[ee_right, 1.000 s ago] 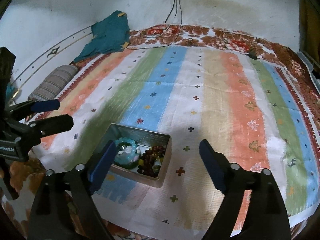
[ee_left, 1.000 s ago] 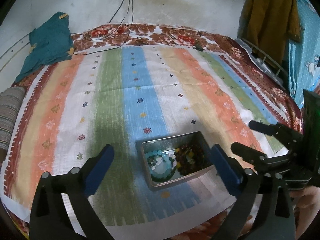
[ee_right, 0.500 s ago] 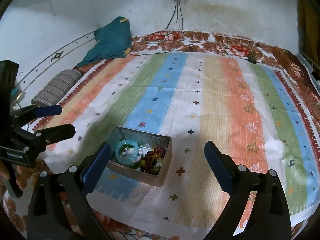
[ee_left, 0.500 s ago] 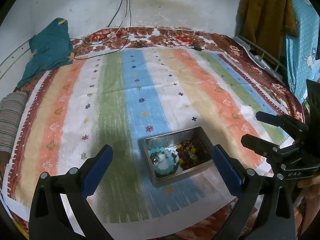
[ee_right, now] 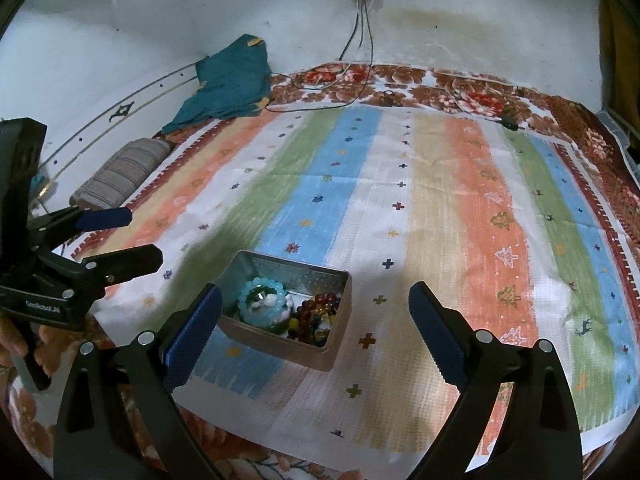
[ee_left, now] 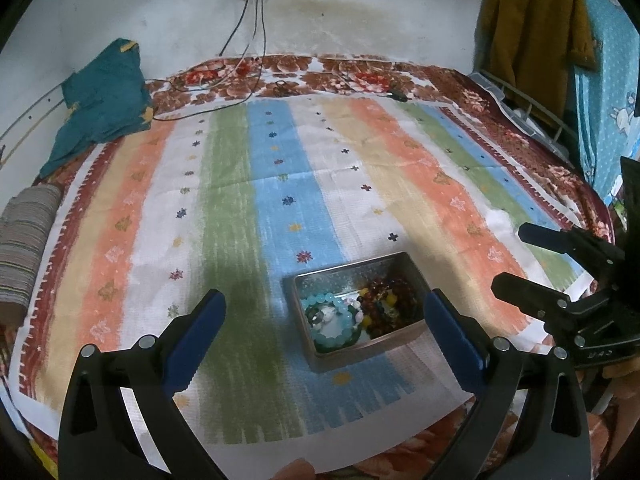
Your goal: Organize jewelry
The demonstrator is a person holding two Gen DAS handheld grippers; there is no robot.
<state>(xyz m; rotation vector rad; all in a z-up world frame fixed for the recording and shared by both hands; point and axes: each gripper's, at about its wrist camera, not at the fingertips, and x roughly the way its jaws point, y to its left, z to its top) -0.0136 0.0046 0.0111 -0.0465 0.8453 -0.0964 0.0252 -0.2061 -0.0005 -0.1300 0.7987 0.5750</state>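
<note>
- Striped cloth (ee_left: pixel 280 184) spread flat over the bed, floral blanket (ee_right: pixel 420 84) showing at its edges.
- Left tool (ee_left: pixel 324 320) spread wide, gripping nothing, hovering over the near edge; right tool (ee_right: pixel 316 312) likewise wide and unloaded.
- Metal tin (ee_right: pixel 332 336), lidless, resting on the blue stripe near the front edge.
- Inside, to the tin's left: turquoise bead bracelet (ee_left: pixel 330 322).
- Beside it, touching: heap of dark red and yellow beads (ee_left: pixel 386 300).

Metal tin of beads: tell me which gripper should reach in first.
Probably the left gripper. In its own view the rectangular metal tin sits between its open fingers, the turquoise bead bracelet nearly centred. The right gripper, also open and empty, has the tin off towards its left finger.
</note>
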